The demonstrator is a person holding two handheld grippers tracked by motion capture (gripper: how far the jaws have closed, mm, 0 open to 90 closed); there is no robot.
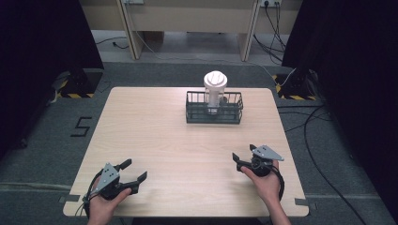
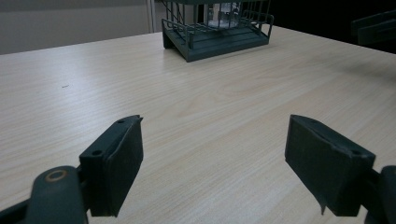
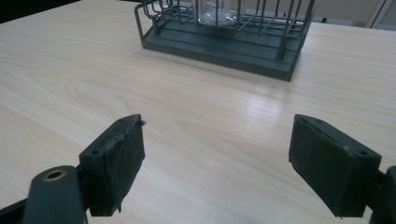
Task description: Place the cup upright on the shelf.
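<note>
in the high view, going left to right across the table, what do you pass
left gripper → wire basket holding a white container → right gripper

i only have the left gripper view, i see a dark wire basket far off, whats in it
Observer: A white bottle with a wide ribbed cap stands upright in the basket, rising well above its rim.
Operator: where's the basket on the table
Observer: On the far half of the table, a little right of the middle, well away from both hands.
Operator: is the other gripper open too
Observer: Yes, the right gripper has its jaws wide apart with nothing between them, low over the near right part of the table, pointing at the basket.
</note>
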